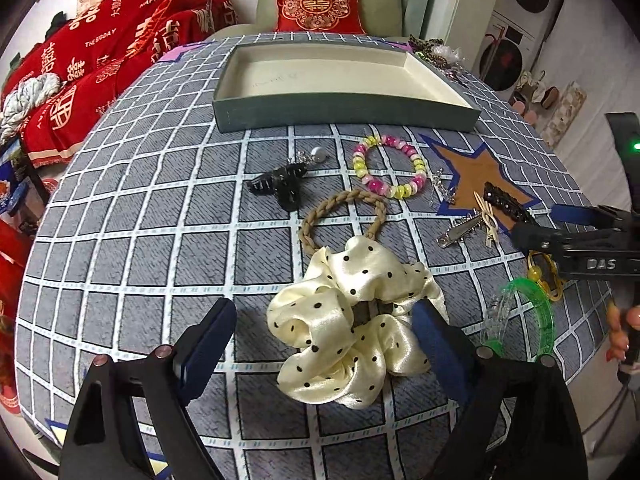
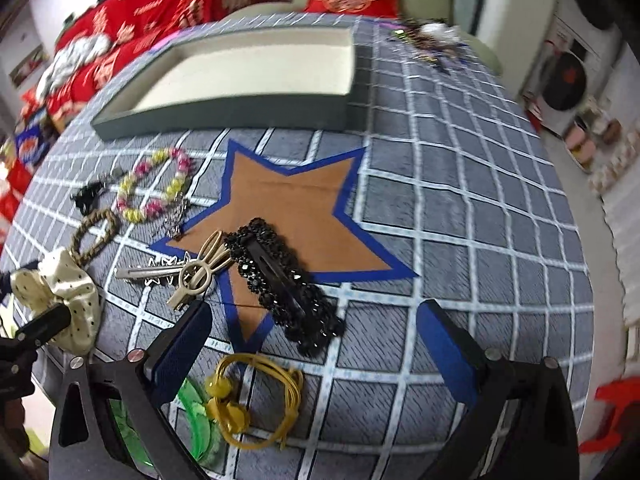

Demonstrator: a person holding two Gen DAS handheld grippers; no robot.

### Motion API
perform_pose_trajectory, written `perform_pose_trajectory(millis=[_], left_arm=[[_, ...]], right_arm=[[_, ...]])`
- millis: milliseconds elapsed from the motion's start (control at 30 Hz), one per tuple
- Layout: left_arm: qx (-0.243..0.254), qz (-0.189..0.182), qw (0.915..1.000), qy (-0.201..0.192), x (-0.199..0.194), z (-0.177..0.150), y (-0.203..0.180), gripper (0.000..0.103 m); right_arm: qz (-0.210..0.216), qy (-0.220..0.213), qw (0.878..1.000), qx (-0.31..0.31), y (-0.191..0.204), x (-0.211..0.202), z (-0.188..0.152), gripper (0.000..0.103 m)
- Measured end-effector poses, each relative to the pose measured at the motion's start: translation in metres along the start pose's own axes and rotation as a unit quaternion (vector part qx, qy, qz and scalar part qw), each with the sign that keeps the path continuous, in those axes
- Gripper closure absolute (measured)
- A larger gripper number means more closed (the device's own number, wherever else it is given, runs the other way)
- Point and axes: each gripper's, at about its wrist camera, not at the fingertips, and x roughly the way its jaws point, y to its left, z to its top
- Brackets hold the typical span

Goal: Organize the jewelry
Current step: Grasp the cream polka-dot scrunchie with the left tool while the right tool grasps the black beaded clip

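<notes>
In the left wrist view the left gripper [image 1: 326, 334] stands wide open around the dotted cream scrunchie [image 1: 352, 324], one finger clear on the left, the other at the fabric's right edge; whether that pad touches the satin cannot be told, but nothing is squeezed yet. The straddle suggests the scrunchie is the piece this hand means to lift. Beyond it lie a braided tie [image 1: 340, 216], a black claw clip [image 1: 280, 186], a bead bracelet [image 1: 390, 168] and, farther back, the grey box [image 1: 344, 114], empty, likely where the pieces are to go. At the right edge the right gripper [image 1: 568, 248] reaches in over a yellow tie [image 1: 540, 272] and a green clip [image 1: 528, 320]. In the right wrist view, which is blurred, the right gripper [image 2: 316, 352] is also open and holds nothing; the yellow tie [image 2: 256, 396] lies between its fingers, nearer the left one, with the black beaded clip [image 2: 284, 280] just ahead, partly on the star mark [image 2: 296, 200]. Either could be its target; I cannot say which. The box [image 2: 224, 114] sits behind the star, and the scrunchie [image 2: 60, 296] shows at far left.
</notes>
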Motion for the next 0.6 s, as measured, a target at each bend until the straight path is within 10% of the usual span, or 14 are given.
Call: perform_pose_trajectory(millis=[167,400,600], left_arm=[[0.008,-0.015,0.9999,-0.002,0.0,-0.001,-0.002,0.031],[0.015,-0.049,0.9987,-0.004,-0.004,0.001,-0.007,0.075],[0.011,-0.06,0.998,-0.017,-0.017,0.003,-0.003,0.08]], right_arm=[[0.005,0.003,1.0,-0.024,0.008,0.005,0.003,0.017],[0.008,-0.001,1.0,-0.026,0.014,-0.003,0.005,0.067],[0.007,-0.008,1.0,0.004,0.007,-0.011,0.002,0.067]])
